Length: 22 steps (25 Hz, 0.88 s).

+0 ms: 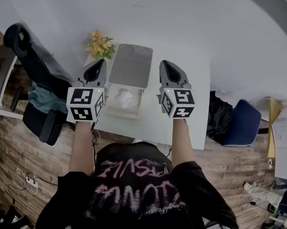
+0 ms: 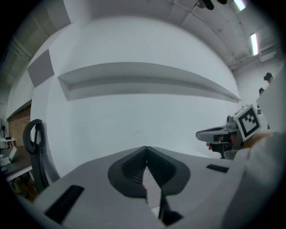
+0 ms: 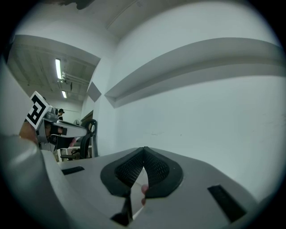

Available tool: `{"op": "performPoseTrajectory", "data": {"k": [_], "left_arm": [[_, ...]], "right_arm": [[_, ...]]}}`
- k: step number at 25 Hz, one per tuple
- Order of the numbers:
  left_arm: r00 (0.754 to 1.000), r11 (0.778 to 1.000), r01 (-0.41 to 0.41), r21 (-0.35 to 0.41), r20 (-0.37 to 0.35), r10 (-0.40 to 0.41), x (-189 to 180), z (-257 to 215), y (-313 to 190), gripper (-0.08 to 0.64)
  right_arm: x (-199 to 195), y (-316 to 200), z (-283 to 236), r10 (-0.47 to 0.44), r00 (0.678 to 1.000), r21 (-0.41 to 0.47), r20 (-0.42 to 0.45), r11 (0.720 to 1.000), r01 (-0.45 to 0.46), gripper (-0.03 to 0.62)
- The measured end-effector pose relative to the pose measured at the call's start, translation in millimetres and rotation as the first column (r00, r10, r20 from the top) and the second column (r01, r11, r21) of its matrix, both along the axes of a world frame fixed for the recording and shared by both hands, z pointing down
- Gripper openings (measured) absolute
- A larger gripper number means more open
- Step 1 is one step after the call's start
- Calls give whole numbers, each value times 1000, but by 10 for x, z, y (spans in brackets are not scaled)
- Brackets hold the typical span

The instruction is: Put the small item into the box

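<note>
White table (image 1: 195, 78) on wood floor (image 1: 225, 164). Yellow flowers (image 1: 101, 44) at its far-left corner. Black office chair (image 1: 31, 55) left of table, teal cloth (image 1: 47, 98) on it. Right of table: black bag (image 1: 218, 116) beside blue chair (image 1: 244, 121).

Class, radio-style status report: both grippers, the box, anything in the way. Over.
Left gripper shut, empty. Right gripper shut, empty. Box open, something white inside. Flowers beyond, no obstruction.

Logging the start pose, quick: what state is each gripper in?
Left gripper: jaws closed, empty.
Right gripper: jaws closed at the tips; a pinkish speck behind them cannot be identified.
</note>
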State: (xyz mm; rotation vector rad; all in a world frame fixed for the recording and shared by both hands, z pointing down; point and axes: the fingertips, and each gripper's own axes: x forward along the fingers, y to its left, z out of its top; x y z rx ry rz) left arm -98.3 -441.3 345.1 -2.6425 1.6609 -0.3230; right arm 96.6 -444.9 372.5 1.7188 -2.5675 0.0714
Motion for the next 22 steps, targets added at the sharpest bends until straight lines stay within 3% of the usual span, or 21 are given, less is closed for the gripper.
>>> {"op": "performPoseTrajectory", "data": {"k": [22], "left_arm": [[1000, 1000, 7, 15, 1, -7, -71, -53, 50, 3]], "right_arm": [[56, 50, -116, 14, 1000, 21, 4, 1000, -14, 8]]}}
